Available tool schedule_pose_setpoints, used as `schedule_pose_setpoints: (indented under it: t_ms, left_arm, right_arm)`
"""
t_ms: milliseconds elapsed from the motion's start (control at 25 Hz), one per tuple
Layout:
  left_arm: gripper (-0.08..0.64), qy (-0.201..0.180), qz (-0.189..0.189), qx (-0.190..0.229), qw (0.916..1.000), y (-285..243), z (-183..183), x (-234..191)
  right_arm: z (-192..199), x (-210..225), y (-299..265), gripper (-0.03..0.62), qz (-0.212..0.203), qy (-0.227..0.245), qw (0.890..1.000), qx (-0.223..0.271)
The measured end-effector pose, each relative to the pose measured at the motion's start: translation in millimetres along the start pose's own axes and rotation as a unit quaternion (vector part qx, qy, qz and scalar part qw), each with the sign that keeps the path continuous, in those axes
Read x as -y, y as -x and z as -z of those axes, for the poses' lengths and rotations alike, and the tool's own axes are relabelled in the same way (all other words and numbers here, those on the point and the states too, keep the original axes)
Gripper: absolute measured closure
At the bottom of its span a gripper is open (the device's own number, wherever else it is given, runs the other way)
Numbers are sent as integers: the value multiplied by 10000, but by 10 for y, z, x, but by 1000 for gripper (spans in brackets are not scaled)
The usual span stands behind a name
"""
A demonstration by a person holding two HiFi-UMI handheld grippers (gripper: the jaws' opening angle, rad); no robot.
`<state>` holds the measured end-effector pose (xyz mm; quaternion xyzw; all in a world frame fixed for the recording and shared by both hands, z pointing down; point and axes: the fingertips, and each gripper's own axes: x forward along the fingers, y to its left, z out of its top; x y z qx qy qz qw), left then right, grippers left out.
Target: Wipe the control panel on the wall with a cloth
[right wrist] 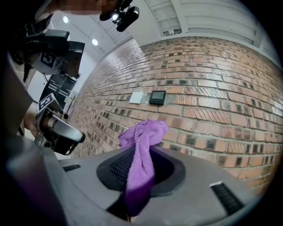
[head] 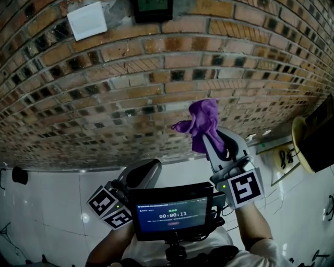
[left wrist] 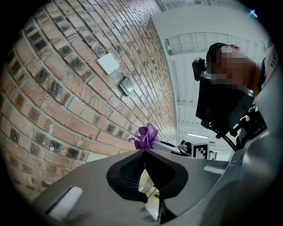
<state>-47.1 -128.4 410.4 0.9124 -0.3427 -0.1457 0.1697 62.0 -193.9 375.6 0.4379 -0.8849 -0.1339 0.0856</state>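
The dark control panel [head: 151, 9] is mounted high on the brick wall, beside a white box [head: 87, 20]. In the right gripper view the control panel [right wrist: 157, 96] is well ahead of the jaws and the white box [right wrist: 136, 97] is to its left. My right gripper [head: 210, 140] is shut on a purple cloth [head: 202, 121], which bunches out above the jaws, clear of the bricks and far below the panel. The cloth [right wrist: 140, 141] hangs down between the right gripper's [right wrist: 140, 154] pads. My left gripper [head: 146, 169] is lower and to the left, shut and holding nothing.
A small screen with a timer [head: 172, 213] is mounted in front of my chest. A yellow round object [head: 301, 142] and a dark slab [head: 322, 133] are at the right edge. White tiles [head: 52, 203] run below the bricks, with a small black fitting [head: 20, 174] at the left.
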Motion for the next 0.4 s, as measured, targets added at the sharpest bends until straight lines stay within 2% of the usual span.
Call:
schedule_pose_setpoints:
  t_ms: [400]
  left_arm:
    - [571,-19,-28,0,10000,-21,-32,-3]
  right_arm:
    - [-16,-9,-34,498,-87,38,10000,-25]
